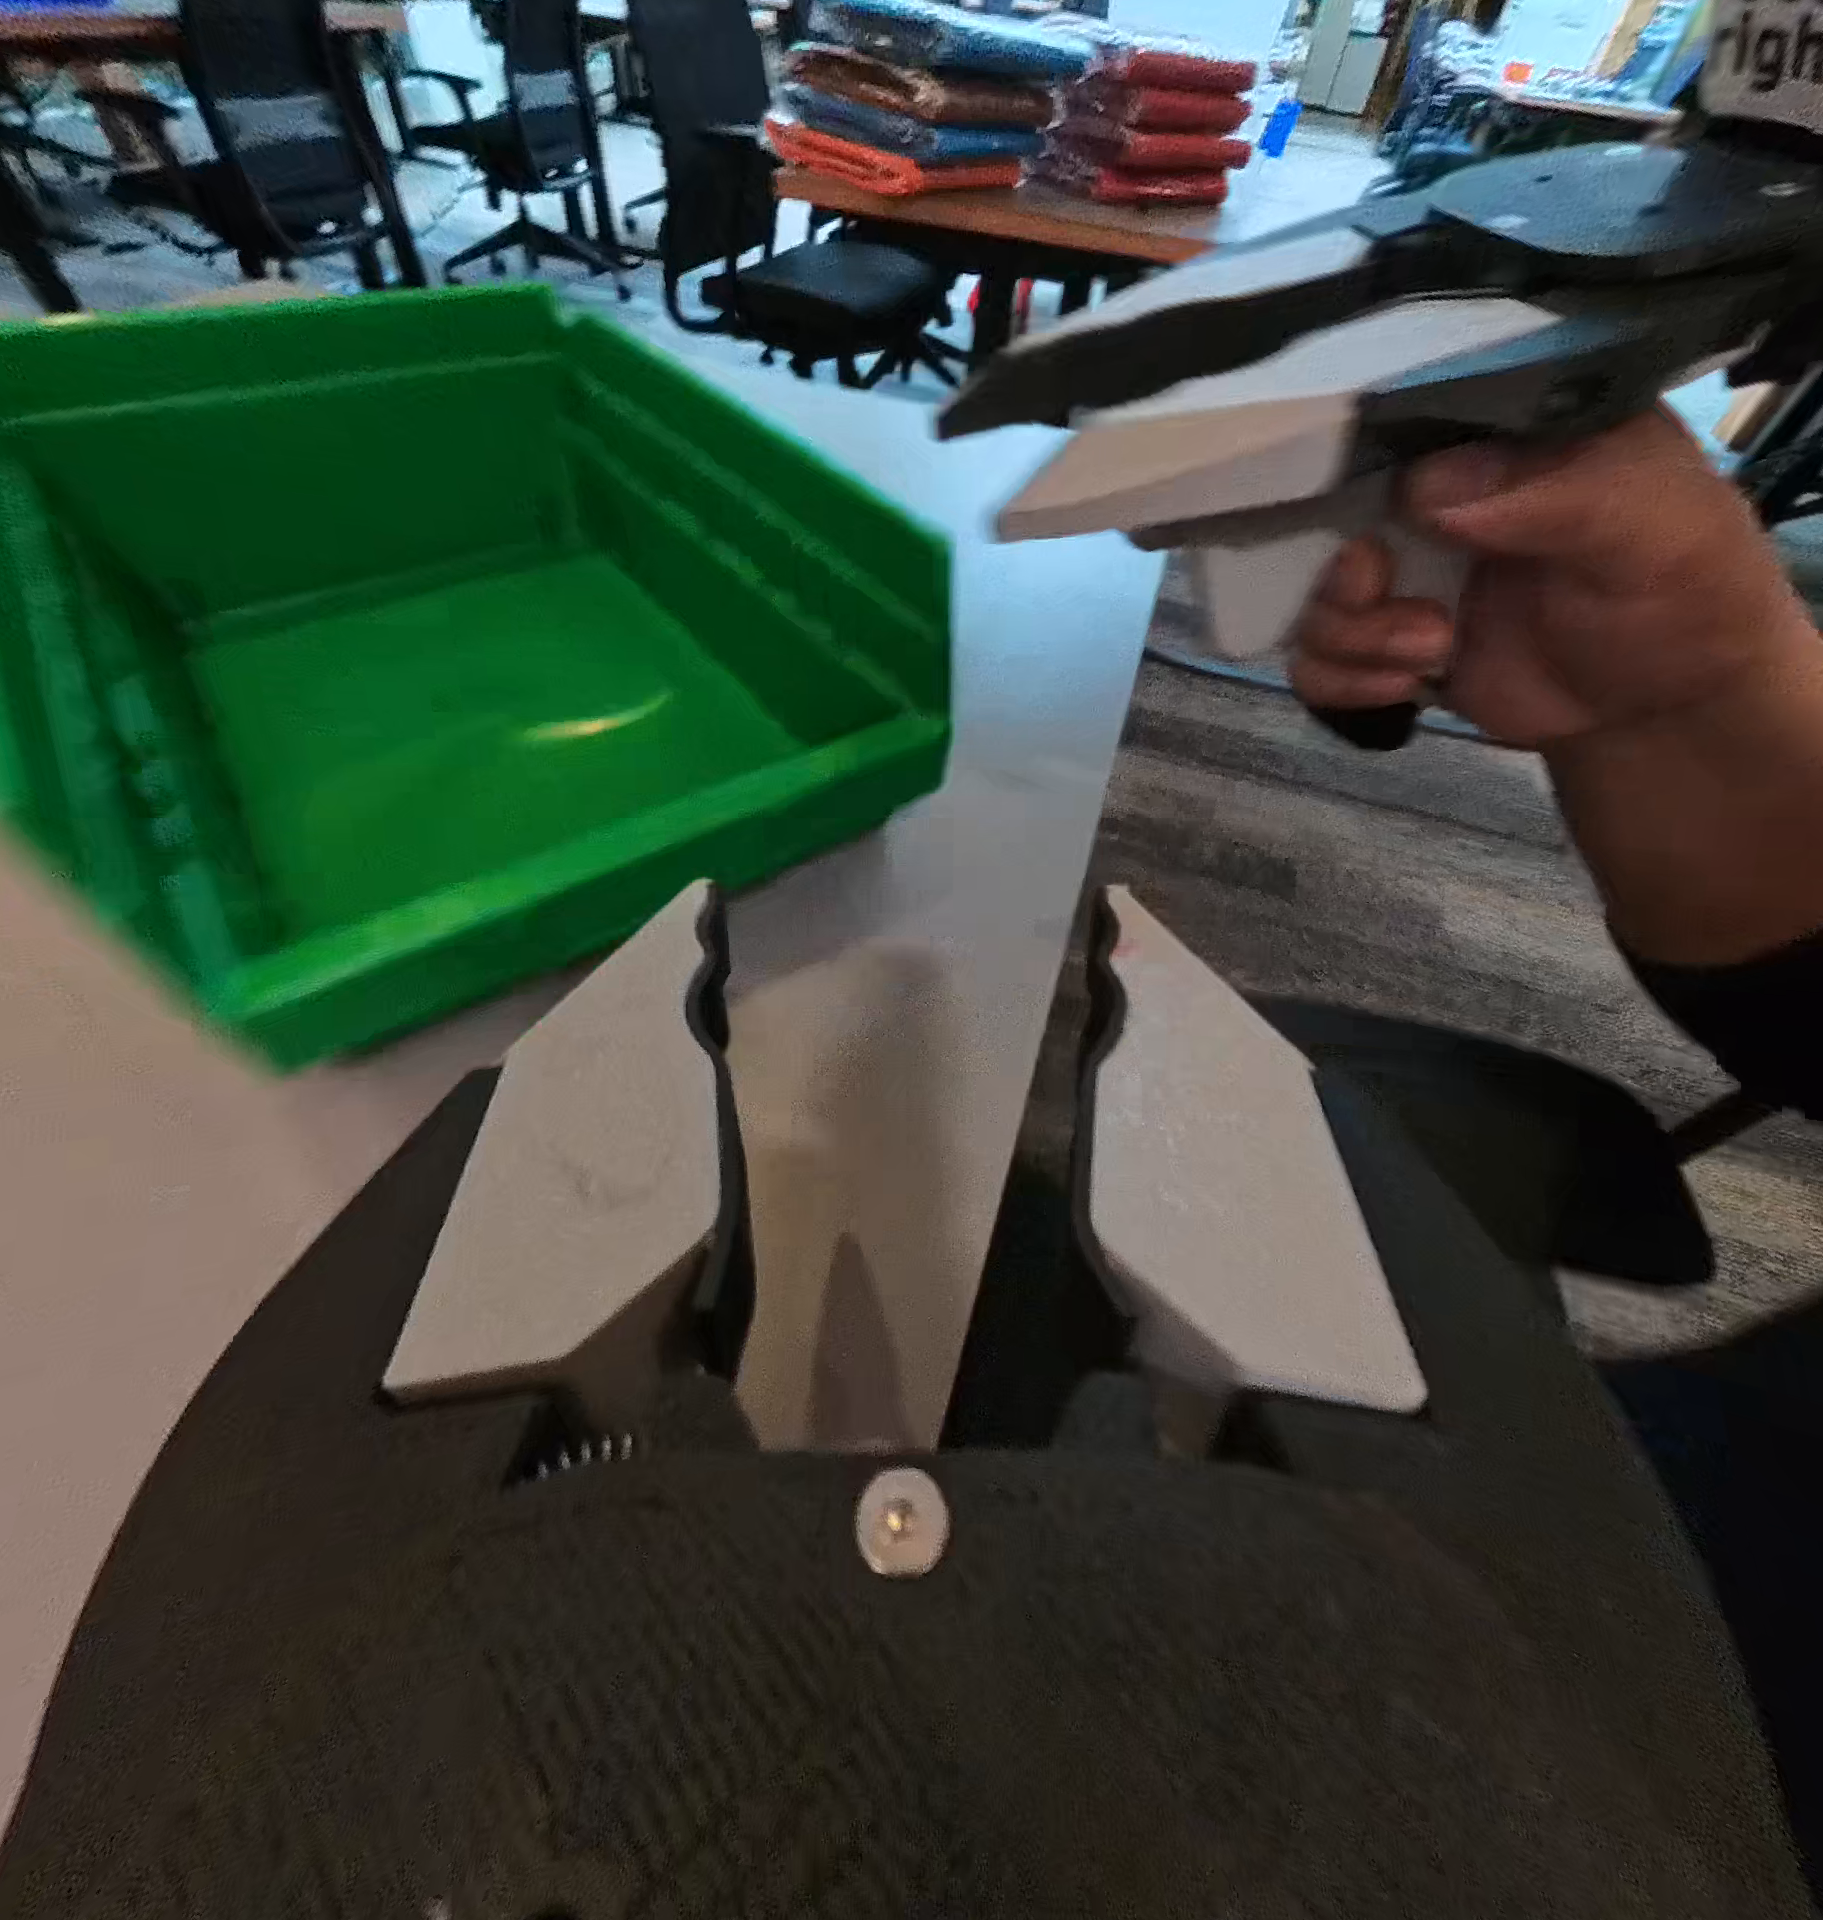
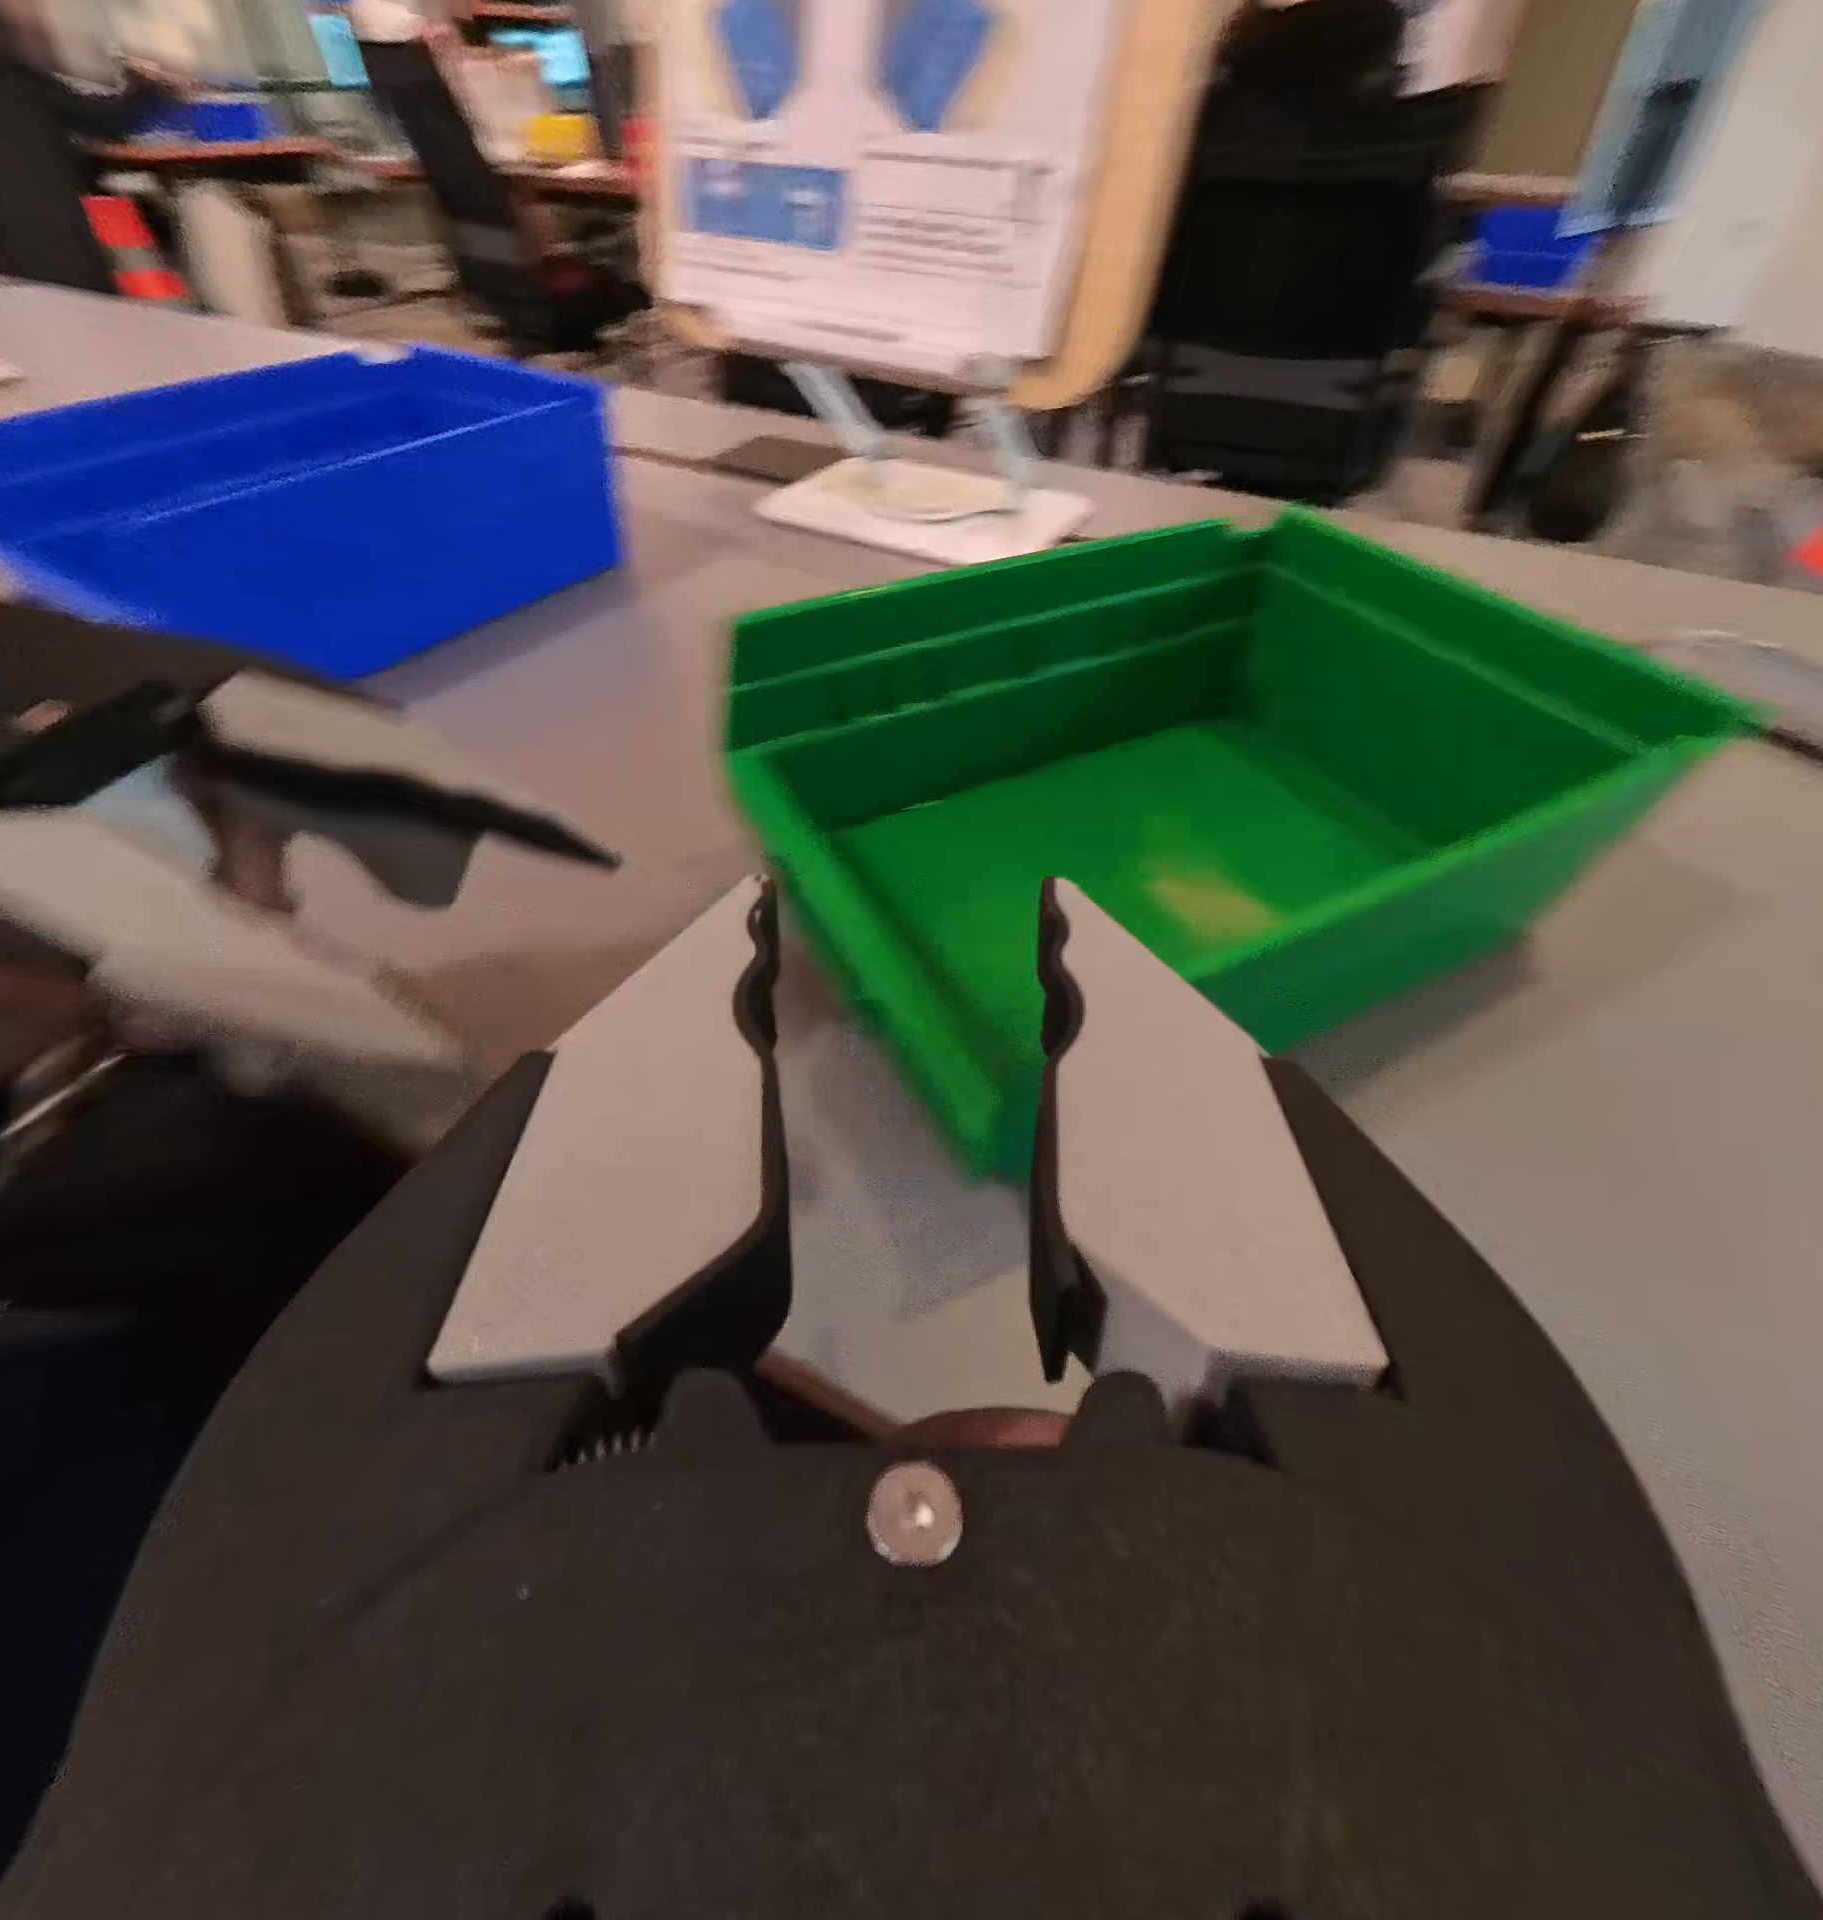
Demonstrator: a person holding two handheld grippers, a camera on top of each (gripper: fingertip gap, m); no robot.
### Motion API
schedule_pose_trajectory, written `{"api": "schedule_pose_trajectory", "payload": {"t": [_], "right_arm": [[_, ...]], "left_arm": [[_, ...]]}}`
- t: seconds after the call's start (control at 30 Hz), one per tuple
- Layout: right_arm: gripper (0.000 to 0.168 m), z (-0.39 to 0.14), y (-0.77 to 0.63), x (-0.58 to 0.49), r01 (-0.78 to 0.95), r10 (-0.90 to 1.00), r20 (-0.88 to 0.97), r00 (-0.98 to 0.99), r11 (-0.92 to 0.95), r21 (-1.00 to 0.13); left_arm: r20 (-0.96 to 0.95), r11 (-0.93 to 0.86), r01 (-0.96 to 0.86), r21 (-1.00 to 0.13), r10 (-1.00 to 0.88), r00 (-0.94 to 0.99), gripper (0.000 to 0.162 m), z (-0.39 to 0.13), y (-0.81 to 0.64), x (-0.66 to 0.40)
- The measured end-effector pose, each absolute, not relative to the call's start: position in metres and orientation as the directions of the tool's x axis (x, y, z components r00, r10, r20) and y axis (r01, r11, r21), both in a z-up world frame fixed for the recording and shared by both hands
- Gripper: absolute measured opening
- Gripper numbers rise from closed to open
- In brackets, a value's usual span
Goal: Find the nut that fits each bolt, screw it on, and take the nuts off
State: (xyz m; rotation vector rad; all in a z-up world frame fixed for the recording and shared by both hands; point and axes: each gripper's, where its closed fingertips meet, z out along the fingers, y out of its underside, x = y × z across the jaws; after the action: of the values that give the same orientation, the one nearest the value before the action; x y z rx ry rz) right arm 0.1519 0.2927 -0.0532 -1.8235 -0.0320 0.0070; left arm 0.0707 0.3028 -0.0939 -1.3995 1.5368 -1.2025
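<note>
No bolt or nut shows in either view. A green bin [image 1: 450,675] sits on the grey table with nothing visible inside; it also shows in the right wrist view [image 2: 1250,790]. My left gripper [image 1: 907,904] is open and empty, held above the table's edge just right of the bin's near corner. My right gripper [image 2: 907,899] is open and empty, held above the near left corner of the green bin. The right gripper also shows in the left wrist view [image 1: 980,468], held in a hand at the upper right. The left gripper shows blurred at the left of the right wrist view [image 2: 387,831].
A blue bin [image 2: 304,509] stands on the table [image 2: 1613,1143] at the back left. A white stand with a poster board [image 2: 917,509] is behind the green bin. Office chairs and a table with stacked folded cloths [image 1: 1011,114] lie beyond. Carpet floor [image 1: 1354,852] is right of the table edge.
</note>
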Motion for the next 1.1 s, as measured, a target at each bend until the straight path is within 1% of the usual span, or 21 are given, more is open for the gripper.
{"api": "schedule_pose_trajectory", "payload": {"t": [0.1, 0.17, 0.23, 0.27, 0.3, 0.33, 0.37, 0.4, 0.43, 0.47, 0.5, 0.53, 0.63, 0.73, 0.77, 0.8, 0.83, 0.9, 0.97, 1.0, 1.1], "right_arm": [[0.052, -0.076, 0.297, 0.090, 0.004, 0.233, -0.080, 0.969, -0.341, -0.940], [0.051, -0.097, 0.310, 0.096, 0.011, 0.186, -0.067, 0.980, -0.391, -0.920], [0.050, -0.124, 0.318, 0.134, 0.010, 0.041, -0.011, 0.999, -0.473, -0.881], [0.020, -0.131, 0.317, 0.151, 0.013, 0.009, 0.010, 1.000, -0.485, -0.875], [0.000, -0.133, 0.315, 0.168, 0.018, -0.014, 0.028, 1.000, -0.477, -0.879], [0.000, -0.131, 0.313, 0.186, 0.007, -0.048, 0.033, 0.998, -0.459, -0.888], [0.000, -0.132, 0.310, 0.210, -0.003, -0.101, 0.049, 0.994, -0.463, -0.887], [0.001, -0.133, 0.307, 0.236, -0.007, -0.160, 0.078, 0.984, -0.474, -0.881], [0.010, -0.134, 0.305, 0.262, -0.025, -0.227, 0.098, 0.969, -0.485, -0.874], [0.022, -0.135, 0.300, 0.284, -0.068, -0.295, 0.094, 0.951, -0.494, -0.867], [0.036, -0.132, 0.299, 0.288, -0.094, -0.291, 0.062, 0.955, -0.494, -0.865], [0.042, -0.123, 0.302, 0.277, -0.096, -0.228, 0.014, 0.973, -0.462, -0.882], [0.050, -0.092, 0.312, 0.242, -0.077, -0.100, -0.046, 0.994, -0.329, -0.941], [0.054, -0.077, 0.326, 0.203, -0.055, 0.011, -0.060, 0.998, -0.271, -0.961], [0.054, -0.068, 0.331, 0.188, -0.044, 0.049, -0.057, 0.997, -0.238, -0.970], [0.053, -0.060, 0.336, 0.171, -0.035, 0.089, -0.055, 0.995, -0.206, -0.978], [0.053, -0.052, 0.341, 0.153, -0.025, 0.133, -0.050, 0.990, -0.180, -0.983], [0.053, -0.045, 0.353, 0.114, 0.006, 0.224, -0.032, 0.974, -0.168, -0.986], [0.053, -0.047, 0.367, 0.077, 0.067, 0.308, 0.007, 0.951, -0.184, -0.981], [0.053, -0.051, 0.375, 0.062, 0.107, 0.338, 0.037, 0.940, -0.190, -0.976], [0.052, -0.068, 0.403, 0.037, 0.217, 0.374, 0.126, 0.919, -0.213, -0.953]], "left_arm": [[0.065, -0.065, -0.351, -0.934, -0.998, 0.012, 0.068, -0.096, 0.366, 0.003], [0.067, -0.110, -0.361, -0.926, -0.989, 0.132, 0.068, -0.096, 0.412, -0.041], [0.084, -0.174, -0.348, -0.921, -0.962, 0.259, 0.068, -0.095, 0.454, -0.085], [0.099, -0.203, -0.336, -0.920, -0.948, 0.303, 0.068, -0.094, 0.469, -0.104], [0.114, -0.229, -0.322, -0.919, -0.934, 0.340, 0.068, -0.094, 0.481, -0.123], [0.120, -0.247, -0.307, -0.919, -0.918, 0.378, 0.068, -0.093, 0.492, -0.140], [0.121, -0.251, -0.295, -0.922, -0.910, 0.395, 0.057, -0.092, 0.500, -0.154], [0.128, -0.256, -0.282, -0.925, -0.906, 0.404, 0.047, -0.091, 0.505, -0.165], [0.137, -0.270, -0.269, -0.925, -0.894, 0.426, 0.054, -0.090, 0.512, -0.175], [0.141, -0.286, -0.264, -0.921, -0.877, 0.459, 0.073, -0.091, 0.519, -0.184], [0.140, -0.289, -0.267, -0.919, -0.875, 0.464, 0.074, -0.090, 0.520, -0.189], [0.130, -0.277, -0.266, -0.923, -0.878, 0.461, 0.074, -0.088, 0.519, -0.192], [0.049, -0.197, -0.255, -0.947, -0.870, 0.490, 0.074, -0.081, 0.522, -0.194], [0.000, -0.197, -0.351, -0.916, -0.872, 0.489, 0.073, -0.100, 0.529, -0.173], [-0.042, -0.187, -0.397, -0.898, -0.864, 0.502, 0.067, -0.108, 0.537, -0.166], [-0.100, -0.156, -0.441, -0.884, -0.858, 0.505, 0.030, -0.115, 0.545, -0.160], [-0.169, -0.114, -0.464, -0.878, -0.835, 0.525, 0.015, -0.117, 0.556, -0.158], [-0.189, -0.124, -0.448, -0.885, -0.785, 0.590, 0.012, -0.117, 0.571, -0.156], [-0.299, -0.103, -0.477, -0.873, -0.661, 0.689, 0.001, -0.112, 0.592, -0.176], [-0.322, -0.116, -0.495, -0.861, -0.630, 0.707, 0.001, -0.115, 0.598, -0.186], [-0.142, -0.211, -0.339, -0.917, -0.621, 0.771, 0.000, -0.115, 0.606, -0.210]]}}
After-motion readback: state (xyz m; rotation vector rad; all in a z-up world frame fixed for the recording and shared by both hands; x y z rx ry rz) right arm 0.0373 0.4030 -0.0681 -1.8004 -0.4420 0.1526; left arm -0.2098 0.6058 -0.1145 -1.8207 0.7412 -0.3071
